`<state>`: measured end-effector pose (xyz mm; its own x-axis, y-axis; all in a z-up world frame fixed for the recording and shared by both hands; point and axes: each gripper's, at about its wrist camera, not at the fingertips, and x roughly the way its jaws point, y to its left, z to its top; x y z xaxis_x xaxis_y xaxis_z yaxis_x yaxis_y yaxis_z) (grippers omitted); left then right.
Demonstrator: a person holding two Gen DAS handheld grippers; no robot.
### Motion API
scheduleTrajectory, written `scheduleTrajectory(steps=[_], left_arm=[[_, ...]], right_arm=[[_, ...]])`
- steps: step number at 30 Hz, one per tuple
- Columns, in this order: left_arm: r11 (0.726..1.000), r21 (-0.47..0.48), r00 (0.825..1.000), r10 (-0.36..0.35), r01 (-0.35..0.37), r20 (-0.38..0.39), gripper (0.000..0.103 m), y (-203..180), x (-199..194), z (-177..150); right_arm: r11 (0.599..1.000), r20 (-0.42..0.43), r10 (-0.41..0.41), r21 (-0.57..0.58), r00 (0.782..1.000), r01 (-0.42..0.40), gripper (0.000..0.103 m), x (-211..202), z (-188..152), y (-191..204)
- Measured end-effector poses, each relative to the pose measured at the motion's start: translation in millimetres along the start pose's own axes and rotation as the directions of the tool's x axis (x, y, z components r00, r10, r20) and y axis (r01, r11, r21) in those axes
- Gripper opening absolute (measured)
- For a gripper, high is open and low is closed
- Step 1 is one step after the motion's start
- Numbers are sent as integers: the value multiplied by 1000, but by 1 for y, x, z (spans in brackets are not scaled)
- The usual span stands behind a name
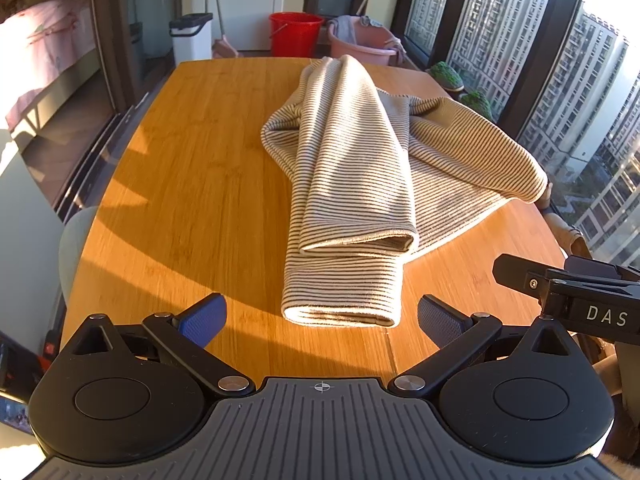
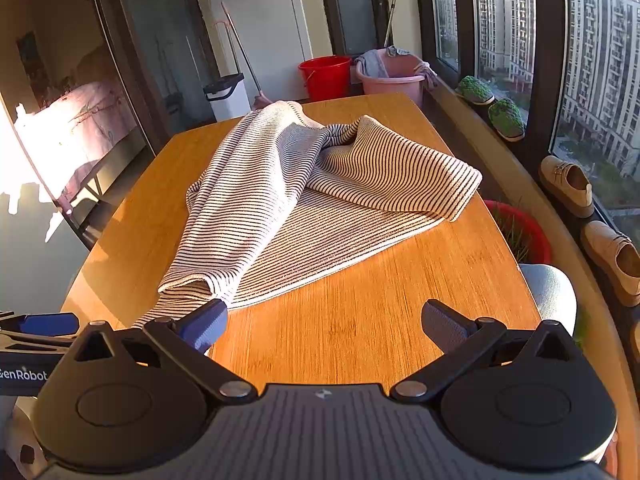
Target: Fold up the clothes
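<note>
Judging progress: early; nothing on the bench reads as a finished fold.
Done: striped garment (image 1: 352, 168) is loosely bunched lengthwise, one long roll-like lobe over a flatter layer. Looks incidental, not a squared fold.
Left: spread flat, align edges, fold sides in, fold to a compact stack. My estimate: most of the task.
Garment location: on the wooden bench (image 1: 192, 184), centre to window side, far end near the bench's far edge, near end just ahead of the left claw.
Garment look: cream knit with thin dark horizontal stripes, thick and soft; rounded double hem at the near end; one flap (image 2: 404, 172) thrown over toward the window side, underside layer lying flat beneath it.
Left claw (image 1: 320, 316): jaws wide apart, holding nothing, hovering just short of the near hem.
Right claw (image 2: 324, 320): jaws wide apart, empty, over bare bench; left pad (image 2: 208, 320) just beside the garment's near corner, contact can't be told.
Risk: grabbing the bunched lobe picks up several layers at once.
</note>
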<state>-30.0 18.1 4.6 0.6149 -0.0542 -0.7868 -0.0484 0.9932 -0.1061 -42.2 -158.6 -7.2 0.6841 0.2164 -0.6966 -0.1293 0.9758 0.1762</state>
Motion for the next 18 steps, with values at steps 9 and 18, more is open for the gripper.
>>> scheduleTrajectory(steps=[9,18], left_arm=[[1000,0,1000,-2,2,-1,103,1,0,0],[1000,4,1000,-5,5,-5,103,-1,0,0]], right_arm=[[1000,-12,6,-3,1000,-6,103,1,-1,0],[1000,-16,6,-2,1000,-6,103,2,-1,-1]])
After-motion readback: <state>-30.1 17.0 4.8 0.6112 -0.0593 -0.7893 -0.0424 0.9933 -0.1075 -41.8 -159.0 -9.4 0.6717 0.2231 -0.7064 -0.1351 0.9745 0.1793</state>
